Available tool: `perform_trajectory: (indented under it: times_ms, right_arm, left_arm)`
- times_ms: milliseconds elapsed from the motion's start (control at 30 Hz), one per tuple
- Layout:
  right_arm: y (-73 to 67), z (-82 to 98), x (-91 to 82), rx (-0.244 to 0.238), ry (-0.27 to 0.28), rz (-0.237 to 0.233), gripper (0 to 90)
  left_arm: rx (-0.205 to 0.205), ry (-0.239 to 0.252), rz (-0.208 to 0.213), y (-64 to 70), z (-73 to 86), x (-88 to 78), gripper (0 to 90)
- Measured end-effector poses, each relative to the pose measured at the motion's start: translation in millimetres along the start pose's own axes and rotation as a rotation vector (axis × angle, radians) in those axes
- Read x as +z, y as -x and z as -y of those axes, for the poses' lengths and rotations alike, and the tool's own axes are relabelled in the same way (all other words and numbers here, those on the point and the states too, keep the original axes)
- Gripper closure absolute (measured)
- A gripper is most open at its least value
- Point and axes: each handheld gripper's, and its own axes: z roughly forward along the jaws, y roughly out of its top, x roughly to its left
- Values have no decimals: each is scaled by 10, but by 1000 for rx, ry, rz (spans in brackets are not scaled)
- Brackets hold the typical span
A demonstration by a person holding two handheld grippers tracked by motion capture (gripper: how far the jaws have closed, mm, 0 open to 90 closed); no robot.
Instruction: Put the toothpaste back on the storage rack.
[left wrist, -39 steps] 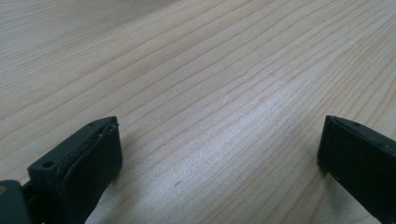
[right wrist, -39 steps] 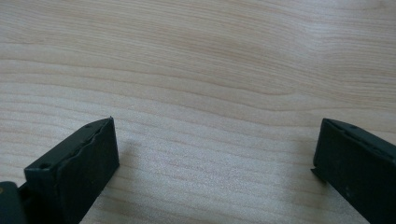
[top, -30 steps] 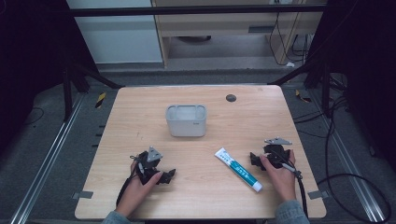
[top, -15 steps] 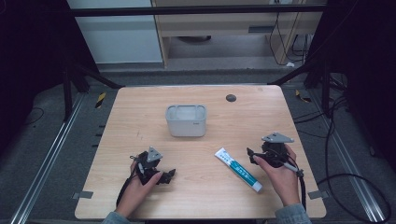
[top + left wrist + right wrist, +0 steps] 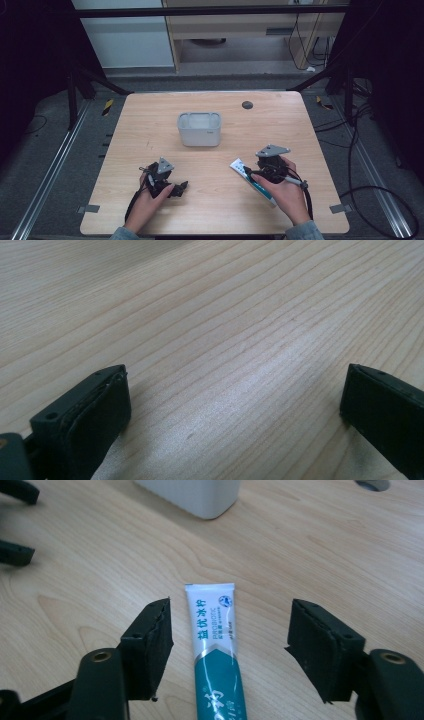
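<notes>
My right claw (image 5: 227, 647) hangs over the white and teal plastic toothpaste tube (image 5: 217, 650), which lies flat on the pale wooden tabletop (image 5: 150, 125). The jaws have just been closing and now stand on either side of the tube, apart from it and not pinching it. My left claw (image 5: 235, 405) rests low over bare wood, its jaws spread with nothing between them. A light grey rectangular plastic container (image 5: 199, 128) stands farther out, near the middle of the tabletop.
</notes>
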Motion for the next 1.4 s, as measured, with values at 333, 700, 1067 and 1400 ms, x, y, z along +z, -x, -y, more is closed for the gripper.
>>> perform_trajectory:
  times_ms: [333, 700, 1067, 1400]
  right_arm:
    - [-115, -180, 215, -118, -217, 17, 447]
    - [-162, -227, 338, -139, -320, 19, 534]
    - [-177, -231, 406, -132, -377, 9, 501]
    - [-137, -201, 582, -111, -445, 14, 538]
  left_arm:
    - [-13, 0, -9, 16, 0, 0, 0]
    - [-4, 0, 0, 5, 13, -13, 0]
    - [-8, 0, -5, 7, 10, -10, 0]
    - [-6, 0, -3, 5, 10, -10, 0]
